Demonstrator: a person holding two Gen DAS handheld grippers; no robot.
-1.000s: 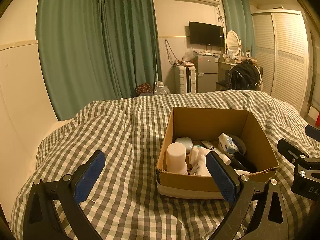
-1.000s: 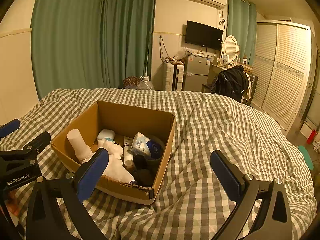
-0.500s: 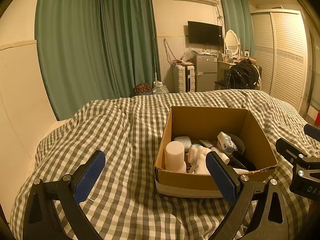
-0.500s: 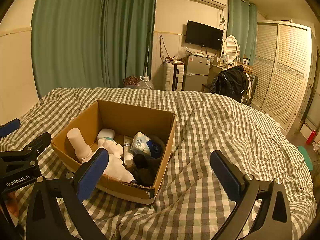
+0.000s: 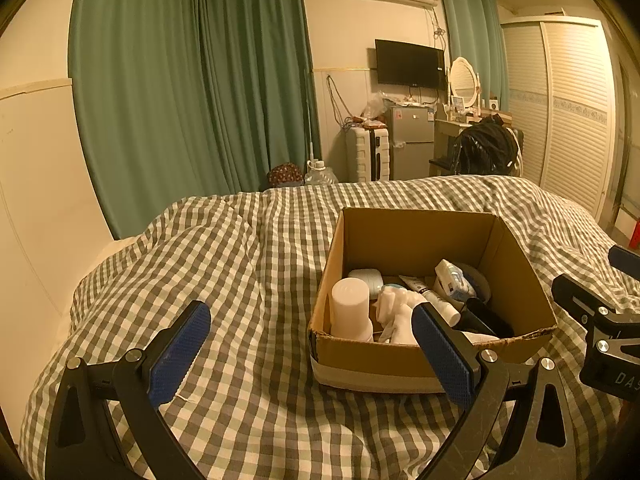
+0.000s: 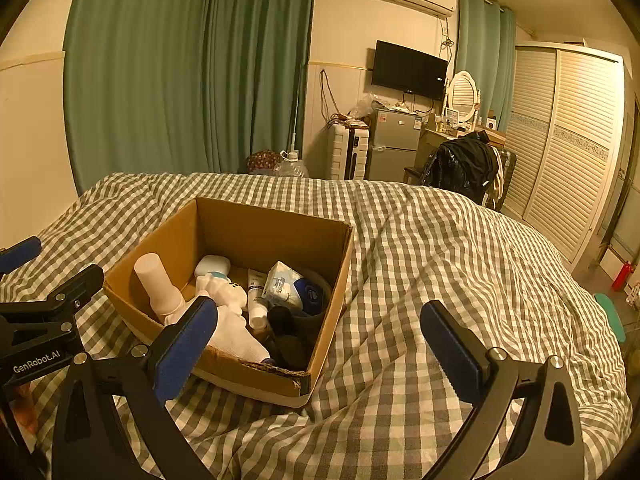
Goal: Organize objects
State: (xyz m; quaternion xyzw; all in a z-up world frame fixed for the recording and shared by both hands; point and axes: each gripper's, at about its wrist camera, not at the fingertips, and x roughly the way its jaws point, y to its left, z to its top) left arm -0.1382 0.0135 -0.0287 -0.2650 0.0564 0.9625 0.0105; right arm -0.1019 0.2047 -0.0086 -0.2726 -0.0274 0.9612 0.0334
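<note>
An open cardboard box (image 5: 404, 232) (image 6: 256, 232) sits on a checked bedspread. It holds a white cylinder bottle (image 5: 350, 308) (image 6: 154, 284), a white plush toy (image 5: 396, 316) (image 6: 224, 312), a white tube (image 5: 430, 298) (image 6: 256, 300), a tissue pack (image 5: 452, 280) (image 6: 282, 282) and dark items (image 6: 286, 340). My left gripper (image 5: 310, 354) is open and empty, just short of the box's near left corner. My right gripper (image 6: 320, 350) is open and empty, over the box's near right corner.
The checked bedspread (image 5: 240, 264) (image 6: 460, 264) covers the whole bed, with a raised fold at the left. Green curtains (image 5: 192, 92), a suitcase, small fridge (image 6: 390, 146), a chair with a black jacket (image 6: 464, 164) and a louvred wardrobe (image 6: 568, 148) stand beyond.
The left wrist view has shifted slightly left and up, so the box sits a little lower and nearer. The right gripper has barely moved. Both stay open.
</note>
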